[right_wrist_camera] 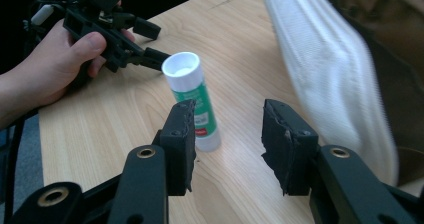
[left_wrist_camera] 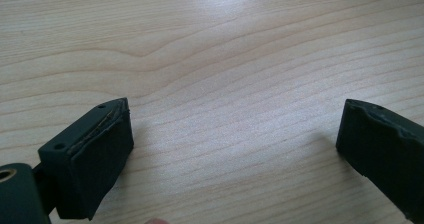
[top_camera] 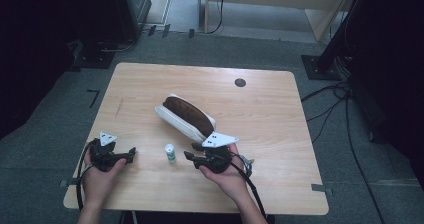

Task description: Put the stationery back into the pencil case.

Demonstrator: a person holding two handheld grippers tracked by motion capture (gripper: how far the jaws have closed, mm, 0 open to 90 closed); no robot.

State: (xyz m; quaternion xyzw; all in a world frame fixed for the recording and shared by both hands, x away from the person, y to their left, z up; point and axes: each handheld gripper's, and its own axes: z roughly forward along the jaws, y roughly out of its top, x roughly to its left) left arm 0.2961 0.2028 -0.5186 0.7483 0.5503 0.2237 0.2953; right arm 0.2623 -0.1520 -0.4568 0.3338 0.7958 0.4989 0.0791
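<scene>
A small glue stick (top_camera: 170,153), white-capped with a green label, stands upright near the table's front. In the right gripper view the glue stick (right_wrist_camera: 192,91) is just beyond the left jaw, a little left of the gap. My right gripper (top_camera: 193,152) points left at it, and its jaws (right_wrist_camera: 229,109) are open with nothing between them. A white pouch (top_camera: 186,117) with a dark brown inside lies slanted behind; the same pouch (right_wrist_camera: 330,74) runs along the right jaw's side. My left gripper (top_camera: 133,152) rests on the wood left of the stick, its jaws (left_wrist_camera: 236,104) wide open over bare wood.
The light wooden table (top_camera: 265,114) has a dark round hole (top_camera: 240,82) near its far edge. Cables (top_camera: 330,104) and black stands sit on the grey floor to the right. The other hand holds the left gripper (right_wrist_camera: 156,44) beyond the glue stick.
</scene>
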